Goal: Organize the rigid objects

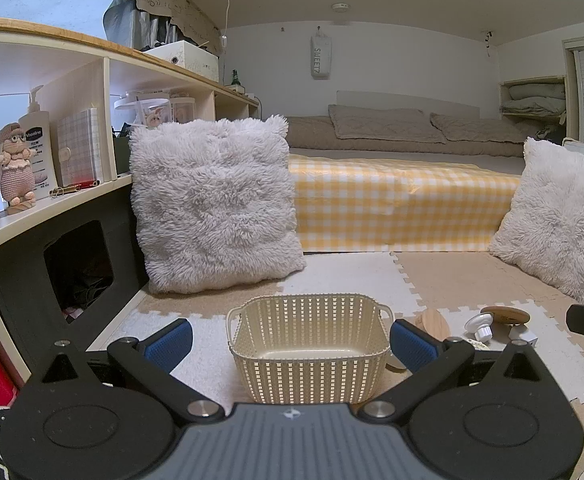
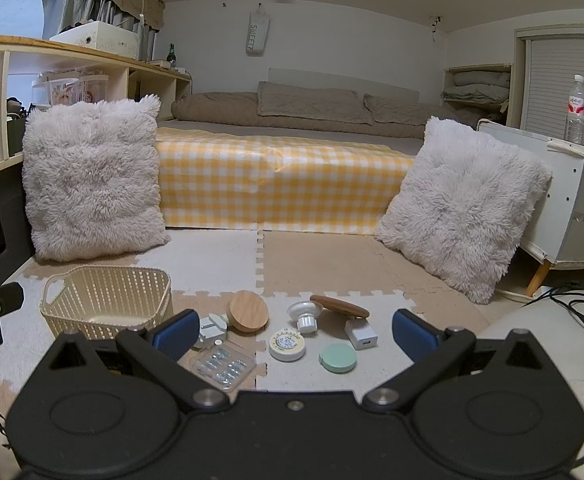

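Note:
A cream plastic basket (image 1: 308, 336) stands empty on the foam floor mat, right in front of my open left gripper (image 1: 289, 344); it also shows at the left of the right wrist view (image 2: 105, 300). My open, empty right gripper (image 2: 294, 334) hovers over several small objects: a clear plastic case (image 2: 221, 365), a round wooden lid (image 2: 248, 311), a white round tin (image 2: 287, 345), a mint green disc (image 2: 338, 357), a white charger (image 2: 360, 335), a white knob (image 2: 306, 314) and a flat wooden oval (image 2: 340, 306).
Two fluffy white cushions (image 2: 91, 180) (image 2: 464, 204) lean at the left and right. A yellow checked bed edge (image 2: 279, 188) runs behind. A shelf unit (image 1: 51, 152) stands on the left, a white cabinet (image 2: 572, 208) with bottles on the right. Black cables (image 2: 572, 304) lie right.

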